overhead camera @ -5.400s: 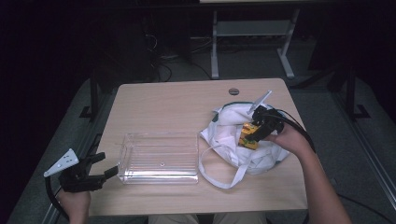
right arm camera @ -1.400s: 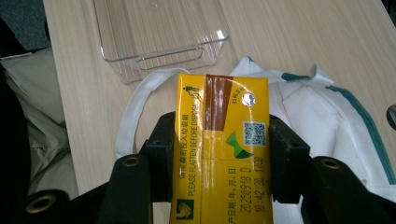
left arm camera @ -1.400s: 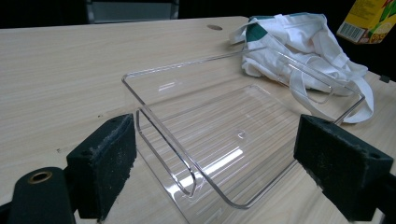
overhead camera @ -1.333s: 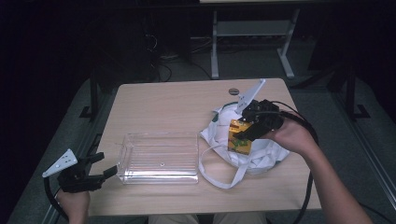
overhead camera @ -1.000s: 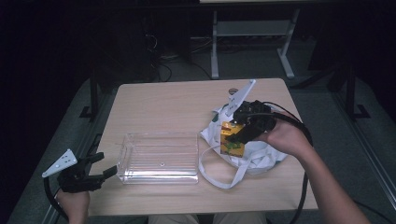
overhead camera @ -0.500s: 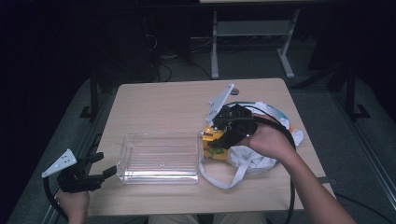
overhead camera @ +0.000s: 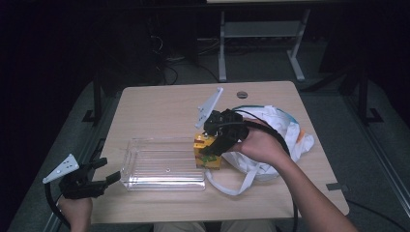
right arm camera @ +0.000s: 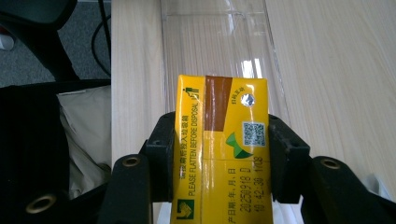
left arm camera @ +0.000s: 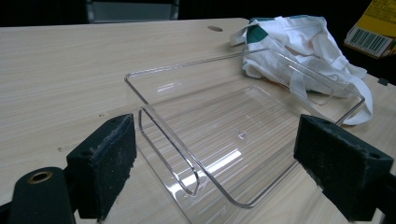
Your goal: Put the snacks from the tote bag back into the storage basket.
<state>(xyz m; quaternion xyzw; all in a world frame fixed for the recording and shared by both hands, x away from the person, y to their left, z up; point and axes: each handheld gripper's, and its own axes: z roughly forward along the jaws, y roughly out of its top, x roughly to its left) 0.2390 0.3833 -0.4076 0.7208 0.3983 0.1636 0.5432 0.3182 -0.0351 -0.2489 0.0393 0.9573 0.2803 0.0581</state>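
Clear plastic tray sat on wooden tabletop; yellow drink carton at its right edge, white cloth bag right of that.

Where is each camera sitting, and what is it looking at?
High view: sits above the table, looking forward and down; both forearms and hands show, with the left tool and right tool.
Left gripper view: rides the left tool, looking along its open jaws at the clear plastic tray and white cloth bag.
Right gripper view: rides the right tool, looking along jaws clamped on the yellow drink carton.
All three views share the tray.
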